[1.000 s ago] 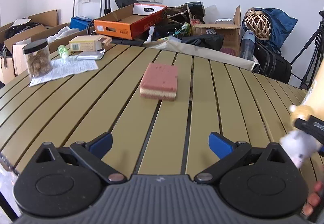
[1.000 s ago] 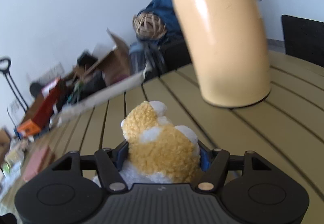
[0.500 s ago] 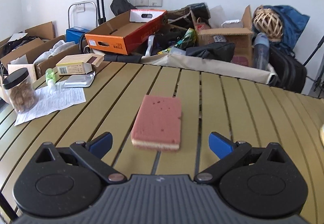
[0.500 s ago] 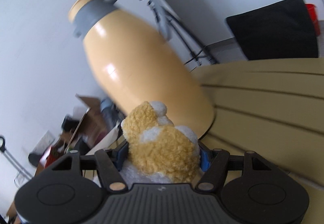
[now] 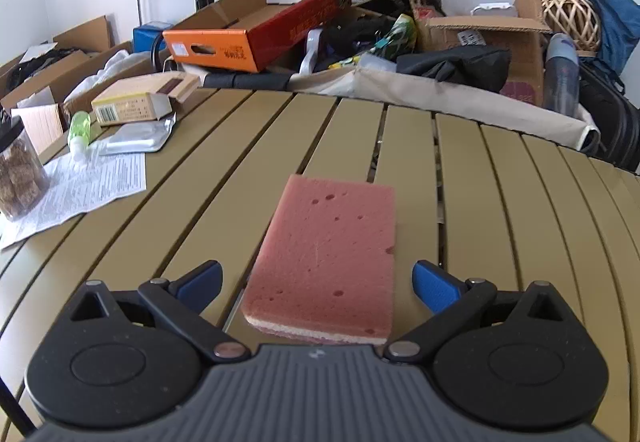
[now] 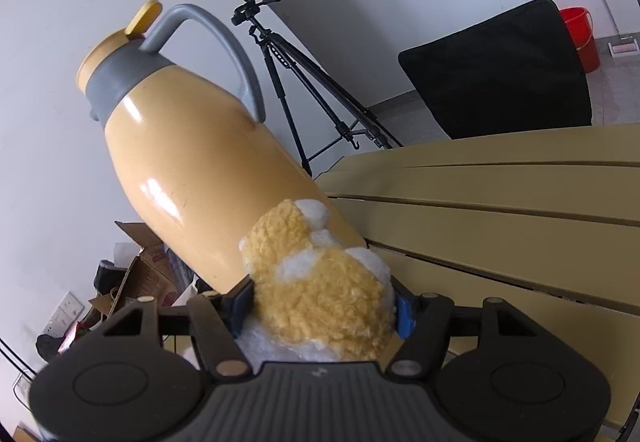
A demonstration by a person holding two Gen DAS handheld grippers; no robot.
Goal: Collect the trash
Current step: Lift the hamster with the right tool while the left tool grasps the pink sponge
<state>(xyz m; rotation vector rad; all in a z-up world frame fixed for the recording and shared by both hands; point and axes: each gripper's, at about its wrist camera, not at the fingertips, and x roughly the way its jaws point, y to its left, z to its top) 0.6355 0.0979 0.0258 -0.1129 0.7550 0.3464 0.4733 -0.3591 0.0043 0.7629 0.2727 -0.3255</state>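
A pink sponge [image 5: 328, 254] lies flat on the slatted olive table [image 5: 500, 222]. My left gripper [image 5: 318, 282] is open, and the near end of the sponge lies between its blue fingertips without touching them. My right gripper [image 6: 322, 308] is shut on a fluffy yellow and white plush toy [image 6: 320, 290] and holds it just in front of a tall yellow thermos jug [image 6: 192, 162] with a grey handle.
At the table's left lie a printed sheet [image 5: 80, 182], a glass jar [image 5: 16, 170], a small green bottle [image 5: 78, 128], a foil pouch [image 5: 136, 136] and a tan box [image 5: 136, 102]. Cardboard boxes and bags crowd the far side. A tripod [image 6: 304, 82] stands behind the jug.
My left gripper moved forward until the sponge lies between its open fingers. My right gripper swung right with the plush toy, so the jug now shows whole.
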